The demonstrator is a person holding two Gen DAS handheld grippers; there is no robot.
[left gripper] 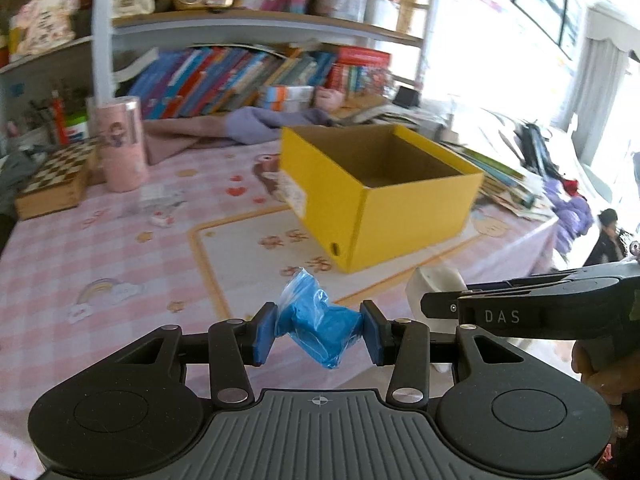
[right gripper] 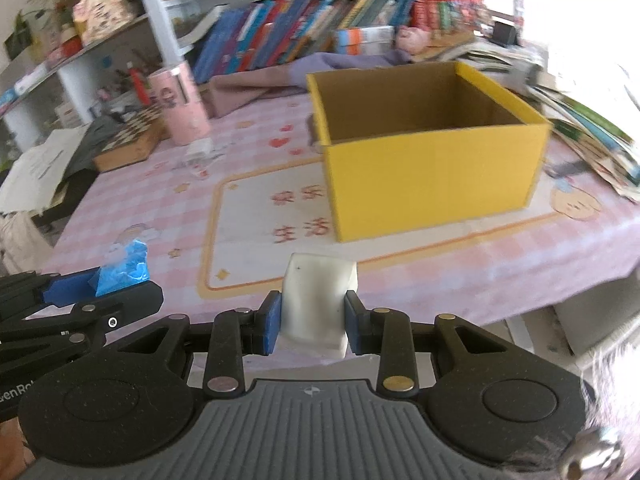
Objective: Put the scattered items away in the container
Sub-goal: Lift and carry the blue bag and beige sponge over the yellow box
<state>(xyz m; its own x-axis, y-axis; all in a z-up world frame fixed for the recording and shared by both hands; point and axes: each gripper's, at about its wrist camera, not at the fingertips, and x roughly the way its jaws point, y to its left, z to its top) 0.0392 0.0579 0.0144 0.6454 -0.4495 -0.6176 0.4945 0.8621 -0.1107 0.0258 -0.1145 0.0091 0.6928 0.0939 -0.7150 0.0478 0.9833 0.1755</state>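
Note:
An open yellow cardboard box (left gripper: pixel 400 216) (right gripper: pixel 432 184) stands on the pink checked tablecloth, ahead of both grippers; what I see of its inside is bare brown card. My left gripper (left gripper: pixel 320 330) is shut on a blue lump in a clear plastic bag (left gripper: pixel 320 328), held above the cloth short of the box. The bag (right gripper: pixel 124 266) also shows at the left of the right wrist view. My right gripper (right gripper: pixel 312 320) is shut on a white block (right gripper: pixel 316 300), also short of the box. That block (left gripper: pixel 432 284) peeks out beside the right gripper's black finger in the left wrist view.
A pink cylinder tin (left gripper: pixel 122 144) (right gripper: pixel 182 108) and a chessboard box (left gripper: pixel 56 180) (right gripper: pixel 128 140) stand at the far left. Small white scraps (left gripper: pixel 160 208) lie near them. Purple cloth (left gripper: pixel 240 128) and stacked books (left gripper: pixel 504 180) crowd the back and right. The table's near edge (right gripper: pixel 520 296) falls off at right.

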